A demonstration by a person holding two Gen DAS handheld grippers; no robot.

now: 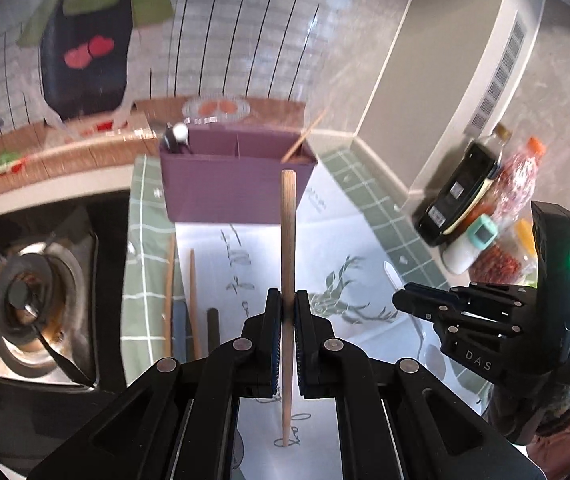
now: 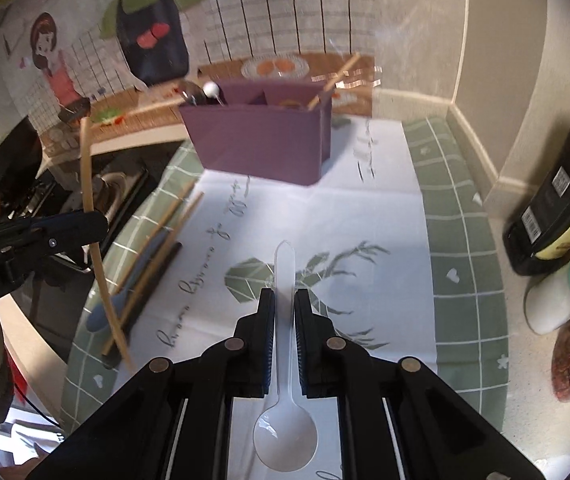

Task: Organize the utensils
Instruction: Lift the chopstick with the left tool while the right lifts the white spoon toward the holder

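My left gripper [image 1: 288,312] is shut on a wooden chopstick [image 1: 287,240] and holds it upright above the white mat, in front of the purple utensil box [image 1: 237,184]. It also shows in the right wrist view [image 2: 89,184]. My right gripper [image 2: 284,308] is shut on the handle of a clear white plastic spoon [image 2: 285,432], bowl toward the camera. The purple box [image 2: 261,140] holds a chopstick [image 2: 337,76] in its right compartment and a dark utensil with a white ball [image 2: 209,90] in its left.
Two more chopsticks [image 2: 157,236], a dark stick and a blue-grey utensil [image 2: 105,312] lie on the green checked cloth at left. A gas stove burner [image 1: 25,304] lies further left. Bottles and jars [image 1: 481,200] stand at right against the wall.
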